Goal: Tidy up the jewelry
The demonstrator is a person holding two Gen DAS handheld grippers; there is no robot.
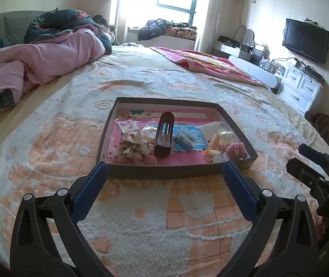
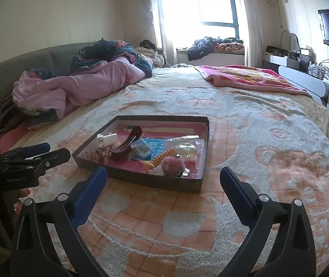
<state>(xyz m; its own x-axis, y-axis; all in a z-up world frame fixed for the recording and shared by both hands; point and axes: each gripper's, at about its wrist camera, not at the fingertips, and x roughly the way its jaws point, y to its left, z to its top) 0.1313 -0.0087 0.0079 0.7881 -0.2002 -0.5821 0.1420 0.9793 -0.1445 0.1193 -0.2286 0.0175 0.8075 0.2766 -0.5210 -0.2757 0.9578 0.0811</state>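
Note:
A shallow dark tray (image 1: 164, 173) with a pink floor lies on the bedspread, straight ahead in the left wrist view. In it are a dark brown hair claw (image 1: 163, 138), a small blue box of pins (image 1: 184, 139), an orange spiral hair tie (image 1: 213, 144), a pink fluffy bobble (image 1: 235, 150) and a white bow (image 1: 131, 138). My left gripper (image 1: 164, 170) is open, its blue pads level with the tray's near wall, holding nothing. My right gripper (image 2: 163, 174) is open too, just short of the tray (image 2: 205, 152), where the claw (image 2: 127, 146) and bobble (image 2: 172, 165) show.
The tray rests on a peach and white bedspread (image 1: 141, 207). A pink duvet (image 1: 49, 53) is heaped at the far left and a red blanket (image 1: 210, 64) lies at the far right. White drawers (image 1: 300, 87) and a wall TV (image 1: 305, 39) stand beyond the bed's right edge.

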